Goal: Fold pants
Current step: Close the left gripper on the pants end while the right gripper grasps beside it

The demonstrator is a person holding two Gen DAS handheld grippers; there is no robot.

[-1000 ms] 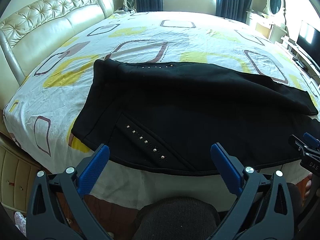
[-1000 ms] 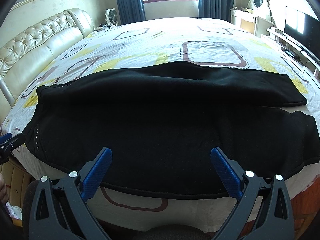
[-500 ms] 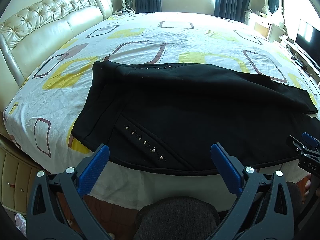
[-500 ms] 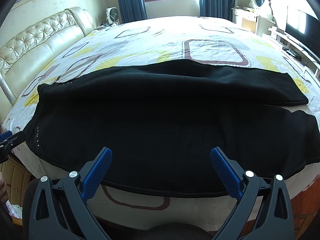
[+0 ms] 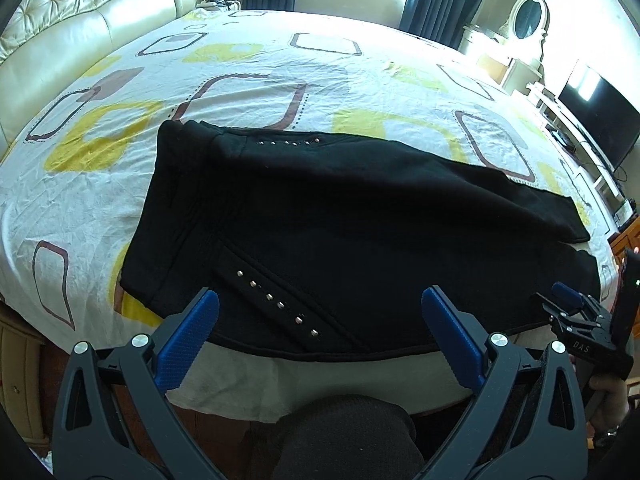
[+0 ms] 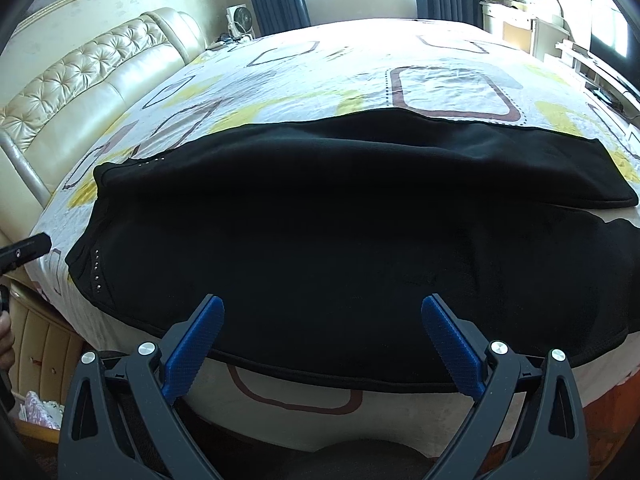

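Observation:
Black pants [image 5: 340,224] with rows of silver studs lie spread flat along the near edge of the bed, waistband to the left, legs to the right; they also show in the right wrist view [image 6: 340,232]. My left gripper [image 5: 320,312] is open and empty, just in front of the near hem by the studded pocket. My right gripper [image 6: 322,320] is open and empty, over the near hem at mid-leg. The right gripper also shows at the right edge of the left wrist view [image 5: 576,312].
The bed [image 5: 248,64] has a white sheet with yellow and brown shapes. A cream tufted headboard [image 5: 80,12] stands at the left. A dresser with mirror [image 5: 528,24] and a television [image 5: 596,116] are at the right. My knee [image 5: 344,432] is below the left gripper.
Both grippers have moved a little closer to the pants' near edge and tilted; the pants have not moved. Both stay open.

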